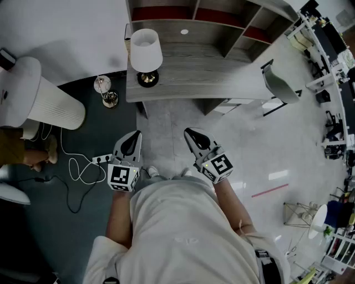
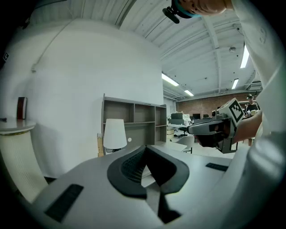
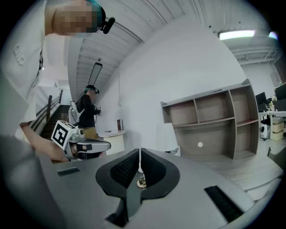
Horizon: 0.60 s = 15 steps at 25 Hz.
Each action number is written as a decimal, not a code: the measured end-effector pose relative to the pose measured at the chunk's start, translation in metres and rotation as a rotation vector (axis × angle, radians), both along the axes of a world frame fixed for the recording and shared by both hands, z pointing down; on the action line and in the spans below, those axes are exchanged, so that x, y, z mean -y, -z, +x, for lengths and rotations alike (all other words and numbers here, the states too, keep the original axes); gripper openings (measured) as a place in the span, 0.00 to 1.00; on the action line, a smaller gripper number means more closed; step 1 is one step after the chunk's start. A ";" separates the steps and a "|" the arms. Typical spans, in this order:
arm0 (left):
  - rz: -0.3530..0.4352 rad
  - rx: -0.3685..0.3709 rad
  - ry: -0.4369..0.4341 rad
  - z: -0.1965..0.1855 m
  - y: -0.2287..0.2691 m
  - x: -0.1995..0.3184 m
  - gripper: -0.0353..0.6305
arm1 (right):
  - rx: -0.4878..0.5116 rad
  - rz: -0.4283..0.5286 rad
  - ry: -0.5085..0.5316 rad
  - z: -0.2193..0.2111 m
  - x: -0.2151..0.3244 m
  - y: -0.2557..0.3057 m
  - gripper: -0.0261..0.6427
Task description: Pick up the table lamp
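Note:
The table lamp (image 1: 145, 51), with a white shade and a dark round base, stands upright on the left end of a grey wooden desk (image 1: 211, 72). It is some way ahead of both grippers. My left gripper (image 1: 132, 142) and right gripper (image 1: 194, 135) hover side by side over the floor in front of the desk, both shut with nothing between the jaws. In the left gripper view the lamp (image 2: 114, 133) shows beyond the closed jaws (image 2: 145, 147), left of centre. The right gripper view has the lamp (image 3: 166, 136) just right of its closed jaws (image 3: 140, 149).
A shelf unit (image 1: 188, 14) rises at the back of the desk. A tall white ribbed cylinder (image 1: 50, 105) stands to the left, with a power strip and white cable (image 1: 83, 166) on the dark floor. A small glass object (image 1: 105, 94) sits by the desk corner. A chair (image 1: 280, 83) is at the right. A person (image 3: 87, 112) stands farther off.

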<state>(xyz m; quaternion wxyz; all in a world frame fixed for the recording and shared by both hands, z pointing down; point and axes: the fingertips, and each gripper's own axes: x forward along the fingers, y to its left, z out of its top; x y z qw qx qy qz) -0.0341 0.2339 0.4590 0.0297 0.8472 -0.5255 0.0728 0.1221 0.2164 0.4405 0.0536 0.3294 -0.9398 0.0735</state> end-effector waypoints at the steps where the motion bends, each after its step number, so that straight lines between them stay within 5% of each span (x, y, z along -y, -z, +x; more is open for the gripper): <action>1: -0.002 0.009 -0.002 -0.005 -0.001 0.000 0.08 | 0.002 0.002 0.001 -0.005 0.001 0.001 0.10; 15: -0.027 0.041 -0.004 -0.110 -0.018 -0.013 0.08 | 0.062 -0.027 -0.038 -0.096 0.011 -0.001 0.10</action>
